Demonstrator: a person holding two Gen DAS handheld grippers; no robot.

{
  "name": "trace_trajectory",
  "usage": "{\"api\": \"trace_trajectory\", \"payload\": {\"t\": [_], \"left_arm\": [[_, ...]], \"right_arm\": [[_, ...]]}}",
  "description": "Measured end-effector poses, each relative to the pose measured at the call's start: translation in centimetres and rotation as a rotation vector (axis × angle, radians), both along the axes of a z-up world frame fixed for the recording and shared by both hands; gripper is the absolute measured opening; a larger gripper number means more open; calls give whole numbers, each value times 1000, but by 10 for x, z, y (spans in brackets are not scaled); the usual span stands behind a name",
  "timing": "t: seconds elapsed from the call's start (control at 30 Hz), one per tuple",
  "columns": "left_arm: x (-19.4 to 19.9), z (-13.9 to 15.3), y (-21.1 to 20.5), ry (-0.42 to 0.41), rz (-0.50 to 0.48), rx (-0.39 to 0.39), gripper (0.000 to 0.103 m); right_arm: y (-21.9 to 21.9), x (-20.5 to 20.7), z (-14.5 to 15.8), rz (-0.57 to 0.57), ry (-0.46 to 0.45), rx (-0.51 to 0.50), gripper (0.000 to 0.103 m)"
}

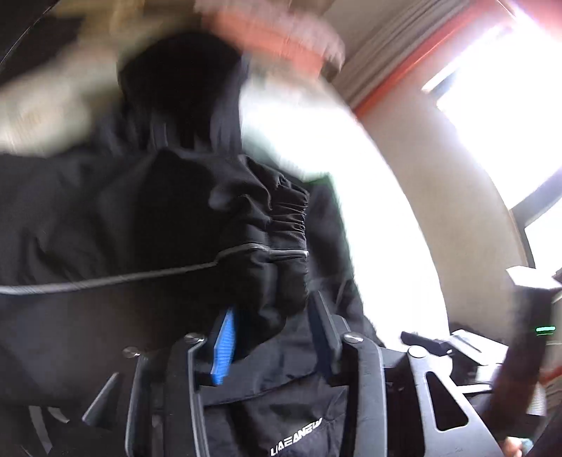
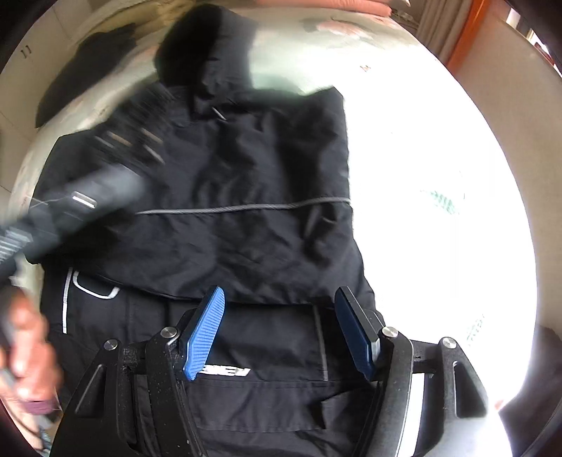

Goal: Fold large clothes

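A large black hooded jacket (image 2: 246, 182) with grey piping lies on a pale bed, its hood (image 2: 203, 45) at the far end. In the left wrist view my left gripper (image 1: 270, 316) has its blue-padded fingers around the elastic sleeve cuff (image 1: 281, 246) of the jacket, and the sleeve is lifted over the body. In the right wrist view my right gripper (image 2: 281, 309) is open and empty just above the jacket's lower part. The left gripper (image 2: 80, 200) shows blurred at the left of that view.
The bed sheet (image 2: 439, 175) is brightly lit to the right of the jacket. A dark garment (image 2: 87, 73) lies at the far left of the bed. A pink pillow (image 1: 274, 28) sits at the head. A window and wall are at the right.
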State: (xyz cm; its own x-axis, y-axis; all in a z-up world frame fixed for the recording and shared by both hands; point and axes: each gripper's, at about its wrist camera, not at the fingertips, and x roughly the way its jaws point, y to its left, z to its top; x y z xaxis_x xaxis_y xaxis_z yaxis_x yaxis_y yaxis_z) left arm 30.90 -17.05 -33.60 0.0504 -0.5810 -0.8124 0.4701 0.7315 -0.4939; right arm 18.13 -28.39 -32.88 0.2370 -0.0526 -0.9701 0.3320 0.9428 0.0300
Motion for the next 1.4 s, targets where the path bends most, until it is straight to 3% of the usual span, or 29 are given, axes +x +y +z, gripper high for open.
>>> {"api": "trace_trajectory", "payload": {"t": [0.07,0.17,0.2,0.33,0.47,0.57,0.73,0.8,0.9,1.1,1.2,1.3,1.4], "left_arm": [[3,-31,-2,92,-2,0,45],[7,-28,11,145,16,-74,48],[7,-24,16,150,23,-74,55],[3,19,41,53,48,-24,64],[2,44,74,-6,125,13,65],[14,47,107,-33,177,62,65],[19,37,148,-2,240,65,65],[17,32,153,-14,243,81,65],[20,35,158,-33,245,94,65],[34,56,160,-103,220,122,65],[45,60,151,-117,201,127,65],[55,42,142,-120,196,195,65],[63,4,127,-114,156,298,65]], "right_arm": [[-4,-2,-7,-6,7,9,68],[-10,-3,-10,-11,5,28,68],[-11,-2,-9,-9,-2,41,68],[-5,19,1,28,-57,134,69],[7,55,-7,85,-122,277,70],[9,82,-31,89,-124,339,70],[11,101,-70,59,-86,418,68],[12,97,-63,52,-116,398,47],[18,88,-34,65,-155,329,36],[7,49,45,34,-219,130,32],[-12,27,67,-24,-199,9,32],[-29,13,51,-71,-134,-71,33],[-39,17,-6,-81,-34,-42,33]]}}
